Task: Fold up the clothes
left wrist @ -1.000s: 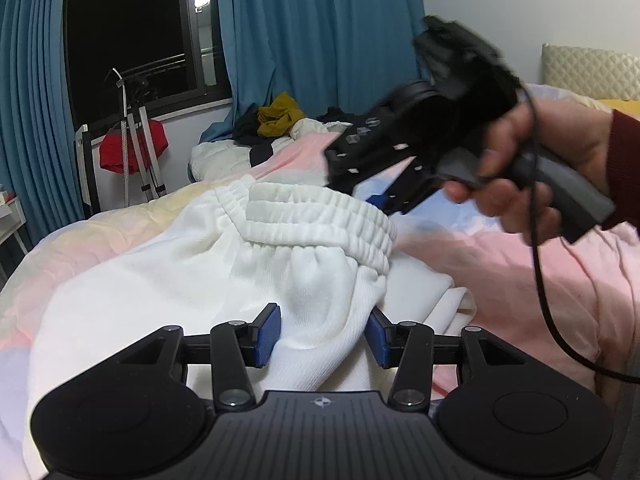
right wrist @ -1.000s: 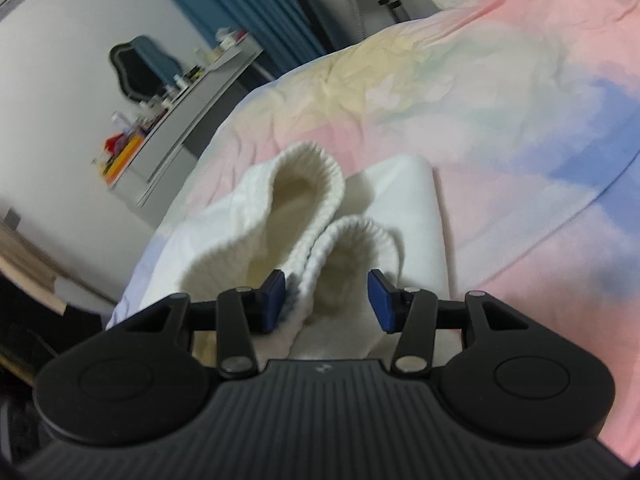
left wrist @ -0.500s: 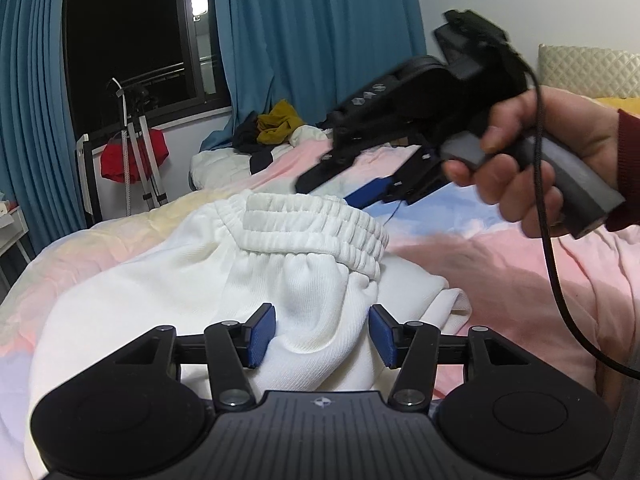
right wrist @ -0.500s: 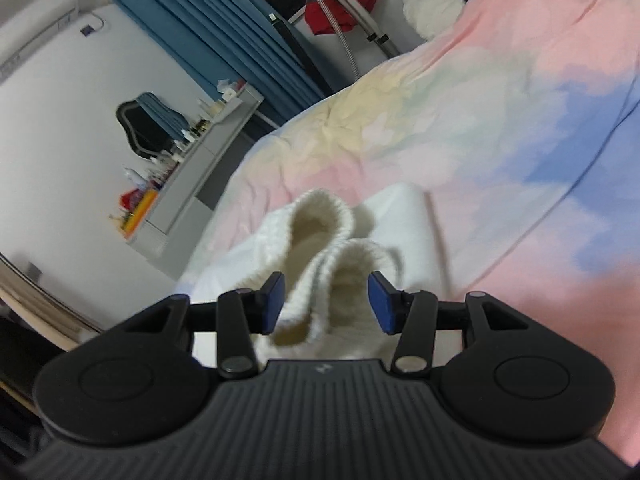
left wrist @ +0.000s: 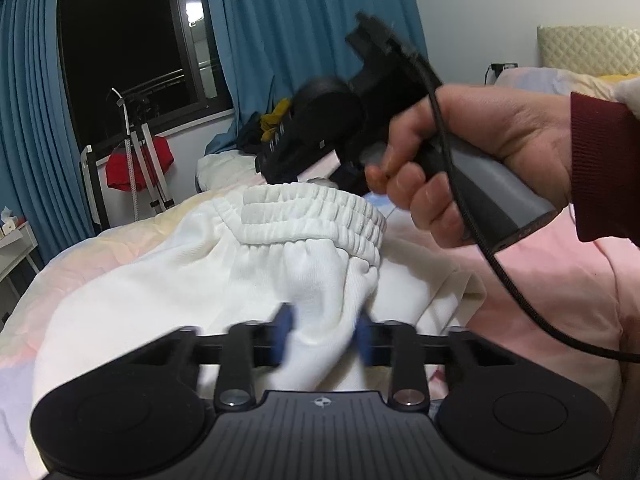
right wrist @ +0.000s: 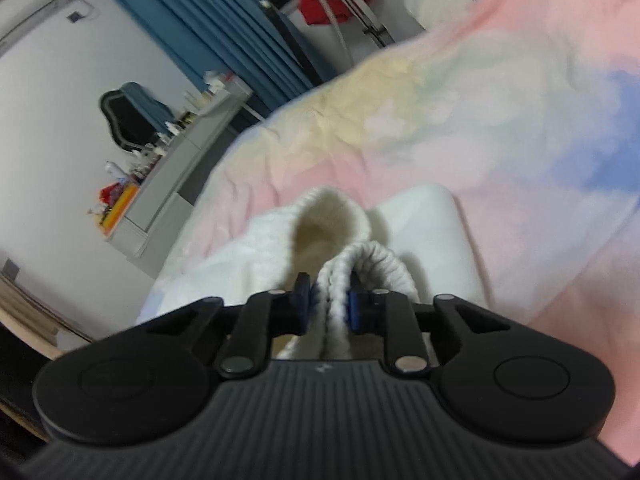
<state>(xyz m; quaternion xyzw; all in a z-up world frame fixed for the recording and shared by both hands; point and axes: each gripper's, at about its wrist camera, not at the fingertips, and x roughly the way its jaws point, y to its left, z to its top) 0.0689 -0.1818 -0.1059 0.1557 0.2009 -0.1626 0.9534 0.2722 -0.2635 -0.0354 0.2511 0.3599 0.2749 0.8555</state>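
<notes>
Right wrist view shows our right gripper (right wrist: 327, 300) clamped on the white pants' (right wrist: 424, 232) ribbed waistband (right wrist: 372, 260). Our left gripper (left wrist: 322, 338) pinches their near fabric on the bed (left wrist: 560, 280).

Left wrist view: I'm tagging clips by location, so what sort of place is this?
Most likely a bedroom: a bed with a padded headboard, blue curtains at a dark window.

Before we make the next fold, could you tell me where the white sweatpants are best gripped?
Grip the white sweatpants by the ribbed elastic waistband, coming in edge-on from its open side. The band is thick and stands proud, so it probably won't slip. The right gripper already pinches it; the left gripper is closing on the looser fabric below.
</notes>
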